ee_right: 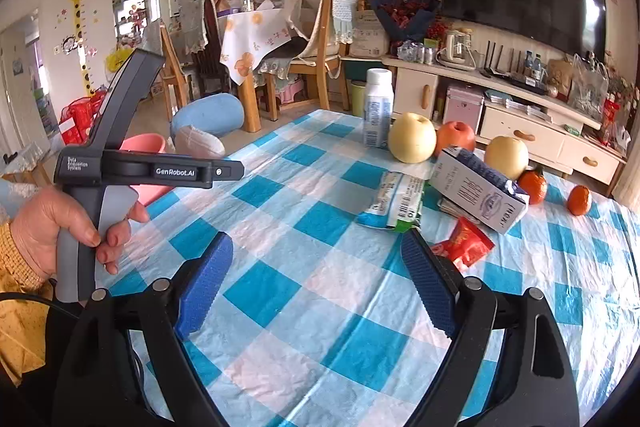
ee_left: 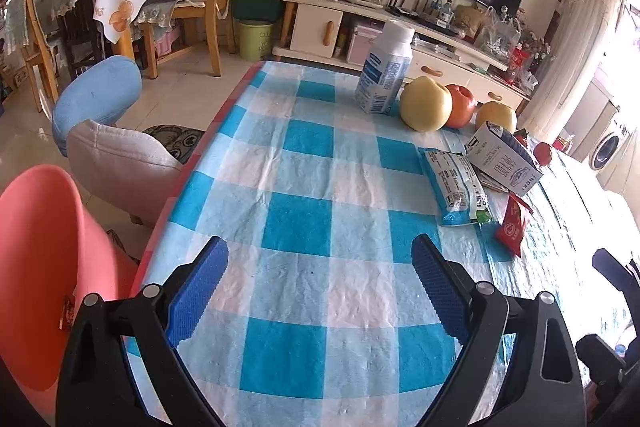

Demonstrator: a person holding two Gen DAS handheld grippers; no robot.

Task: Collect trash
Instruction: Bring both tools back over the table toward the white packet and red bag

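Trash lies at the right of the blue checked table (ee_left: 304, 155): a blue-white wrapper (ee_left: 456, 187) (ee_right: 396, 201), a toppled carton (ee_left: 502, 163) (ee_right: 480, 187) and a red wrapper (ee_left: 512, 223) (ee_right: 464, 243). A white milk bottle (ee_left: 386, 67) (ee_right: 378, 111) stands upright further back. My left gripper (ee_left: 320, 243) is open over bare cloth, left of the trash. My right gripper (ee_right: 317, 239) is open too, its right fingertip (ee_right: 412, 247) just short of the red wrapper. Nothing sits between either pair of pads. A pink bin (ee_left: 44, 267) (ee_right: 146, 163) stands off the table's left edge.
Two pears (ee_right: 412, 139), an apple (ee_right: 456, 135) and two tangerines (ee_right: 578, 201) sit behind the trash. A hand (ee_right: 52, 223) holds the left tool's handle at the table's left edge. Cushioned stools (ee_left: 116, 163), chairs and a TV cabinet (ee_right: 520, 123) surround the table.
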